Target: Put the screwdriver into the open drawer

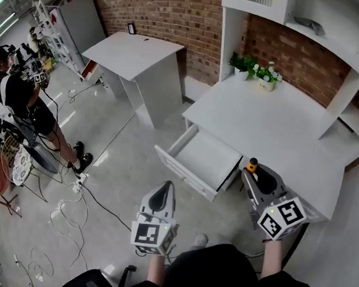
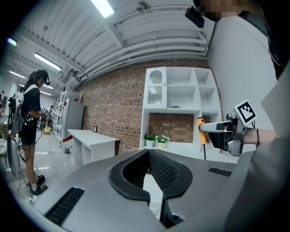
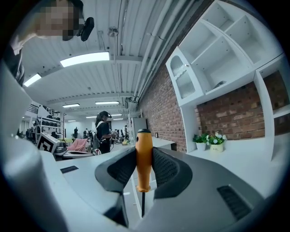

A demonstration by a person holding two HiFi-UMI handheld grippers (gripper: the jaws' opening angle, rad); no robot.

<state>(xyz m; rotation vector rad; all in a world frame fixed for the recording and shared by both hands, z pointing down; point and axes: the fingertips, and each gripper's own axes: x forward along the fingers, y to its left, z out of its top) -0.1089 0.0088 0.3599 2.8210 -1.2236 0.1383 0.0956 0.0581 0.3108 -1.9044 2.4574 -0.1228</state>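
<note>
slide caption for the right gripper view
Jaws of the right gripper hold an orange-handled screwdriver upright, brick wall and white desk beyond.

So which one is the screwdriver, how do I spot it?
Look at the big white desk with the open white drawer. Beside the drawer, the grey right gripper clamps a screwdriver upright. Its orange handle with a black cap is the only orange thing there.

Clamped upright in the right gripper [image 3: 144, 168]: orange-handled screwdriver [image 3: 144, 154], black cap up, dark shaft down. Behind, right: white desk [image 3: 253, 156] bearing potted plants [image 3: 209, 140], brick wall [image 3: 165, 108], white shelving [image 3: 213, 59] above. Far left: person [image 3: 103, 131] standing.
</note>
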